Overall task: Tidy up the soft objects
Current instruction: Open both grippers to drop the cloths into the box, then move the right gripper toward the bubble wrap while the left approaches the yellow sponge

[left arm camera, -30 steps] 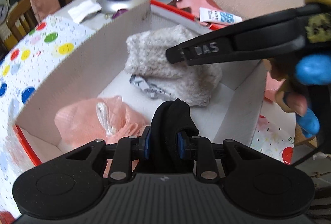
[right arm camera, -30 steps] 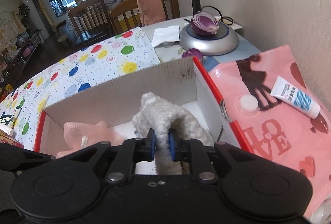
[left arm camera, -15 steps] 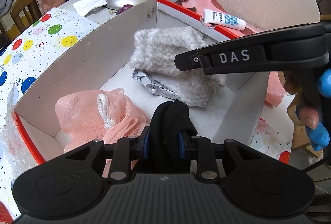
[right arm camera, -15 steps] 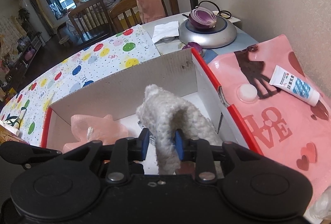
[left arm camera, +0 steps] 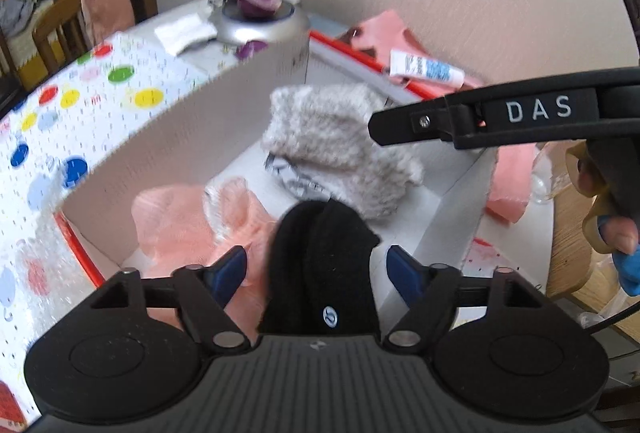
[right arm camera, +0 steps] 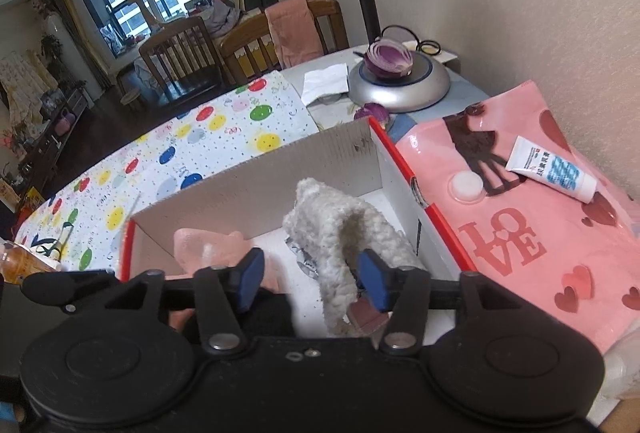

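An open white cardboard box (right arm camera: 256, 193) with red edges sits on the worktop (right arm camera: 460, 81), and both claws hang over its near side. Inside, a fluffy grey-white knit (left arm camera: 332, 141) is heaped toward the far right corner, partly covering a crumpled grey-and-white patterned piece (left arm camera: 290, 175). A peach mesh pouf (left arm camera: 188, 217) lies at the left end of the box floor.

The left claw (left arm camera: 318, 269) has its blue pads spread wide, clear of the black sock (left arm camera: 324, 265) bunched between them; the sock stands over the near part of the box, and what bears it cannot be made out. The right claw (right arm camera: 310, 275) is likewise spread open: a fold of the grey-white knit (right arm camera: 336, 241) rises between its pads, touching or just beside the right pad (right arm camera: 374, 283) and well clear of the left one.

Right of the box lies a pink "LOVE" bag (right arm camera: 520, 217) with a small white tube (right arm camera: 552, 175) on it. Beyond the box's far wall, a cut red onion (right arm camera: 388, 59) rests on a silver lamp base (right arm camera: 400, 89), with a dotted cloth (right arm camera: 200, 149) spread to the left.
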Demonstrator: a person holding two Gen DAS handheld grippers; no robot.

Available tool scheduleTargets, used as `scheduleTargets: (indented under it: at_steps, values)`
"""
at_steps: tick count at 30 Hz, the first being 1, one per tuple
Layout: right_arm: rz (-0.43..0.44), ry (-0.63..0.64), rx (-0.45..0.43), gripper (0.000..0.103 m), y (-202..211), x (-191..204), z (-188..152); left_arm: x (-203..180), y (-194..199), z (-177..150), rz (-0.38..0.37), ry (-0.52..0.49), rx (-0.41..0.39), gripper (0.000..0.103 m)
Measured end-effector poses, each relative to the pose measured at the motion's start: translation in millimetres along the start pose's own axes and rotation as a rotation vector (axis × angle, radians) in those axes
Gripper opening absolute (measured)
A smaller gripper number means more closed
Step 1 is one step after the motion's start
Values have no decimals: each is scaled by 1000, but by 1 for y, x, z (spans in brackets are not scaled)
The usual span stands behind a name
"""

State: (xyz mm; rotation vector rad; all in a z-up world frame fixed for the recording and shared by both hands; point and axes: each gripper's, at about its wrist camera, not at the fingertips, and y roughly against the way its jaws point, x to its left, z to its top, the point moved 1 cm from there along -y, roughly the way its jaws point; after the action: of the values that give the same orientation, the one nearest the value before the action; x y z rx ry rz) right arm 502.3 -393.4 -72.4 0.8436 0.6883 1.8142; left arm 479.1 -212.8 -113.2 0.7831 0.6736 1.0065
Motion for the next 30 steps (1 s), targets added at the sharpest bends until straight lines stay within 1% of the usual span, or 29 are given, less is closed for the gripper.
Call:
scheduleTargets:
  at_steps: [2, 6, 9, 10, 14, 16, 19, 24, 25, 26, 30]
  values:
    - [5, -8, -11, 56, 9, 2, -1, -1, 7, 0, -1, -5, -10, 77]
    - [24, -3, -47, 62, 29, 13, -1, 3, 31, -4, -18, 2, -71, 77]
    - [43, 25, -77, 64, 45, 28, -2, 10, 55, -11, -16, 13, -122, 77]
    - [49, 32, -86, 67, 49, 34, -3, 13, 63, -13, -13, 21, -138, 77]
    - [80, 55, -123, 70, 67, 58, -9, 29, 100, -27, 11, 47, -210, 77]
    - [89, 72, -141, 75, 75, 72, -13, 38, 120, -37, 34, 56, -243, 77]
    - [108, 104, -156, 78, 82, 96, -20, 54, 149, -54, 57, 79, -288, 77]
    - [151, 158, -171, 83, 88, 142, -33, 80, 193, -89, 116, 108, -351, 77]
    - [161, 168, -172, 85, 88, 153, -35, 85, 201, -97, 131, 119, -358, 79]
    - [170, 177, -172, 85, 87, 162, -37, 91, 208, -104, 146, 134, -361, 84]
    - [201, 206, -173, 89, 83, 200, -46, 121, 238, -136, 173, 195, -382, 85]
